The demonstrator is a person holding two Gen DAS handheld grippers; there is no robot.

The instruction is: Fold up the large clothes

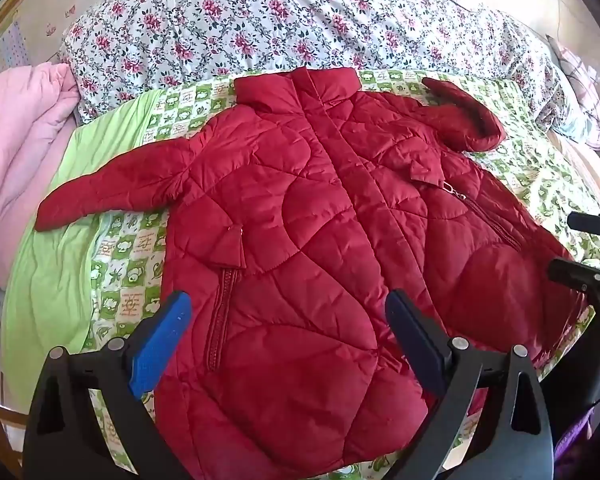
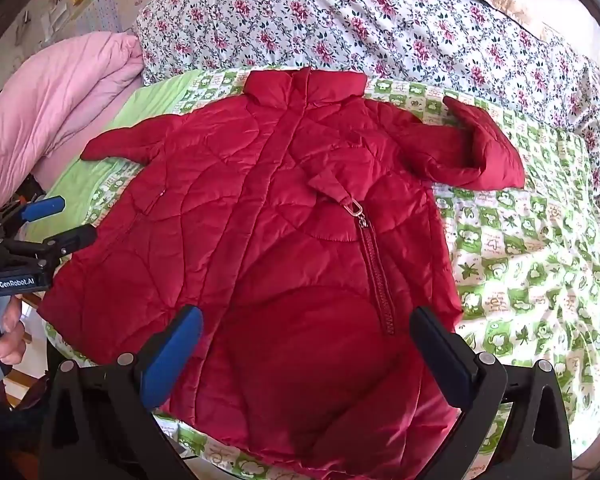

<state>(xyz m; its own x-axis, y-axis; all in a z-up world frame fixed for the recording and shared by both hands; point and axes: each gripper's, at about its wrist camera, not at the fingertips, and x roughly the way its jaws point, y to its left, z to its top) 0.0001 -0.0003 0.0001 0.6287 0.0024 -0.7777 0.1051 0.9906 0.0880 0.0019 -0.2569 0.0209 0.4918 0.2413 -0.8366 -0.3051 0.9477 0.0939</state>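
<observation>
While the red jacket (image 1: 320, 240) lies flat, left gripper (image 1: 288, 328) and right gripper (image 2: 306, 340) hover, jaws wide, empty.

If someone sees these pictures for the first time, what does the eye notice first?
First the red quilted jacket, spread front-up on the green-checked sheet, one sleeve straight, the other bent back. Behind its collar lies a floral quilt, with a pink blanket bunched beside it.

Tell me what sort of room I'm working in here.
Most likely a bedroom at home: the red quilted jacket lies spread on a bed covered with a green patterned sheet, with a floral quilt and a bunched pink comforter behind it.
</observation>
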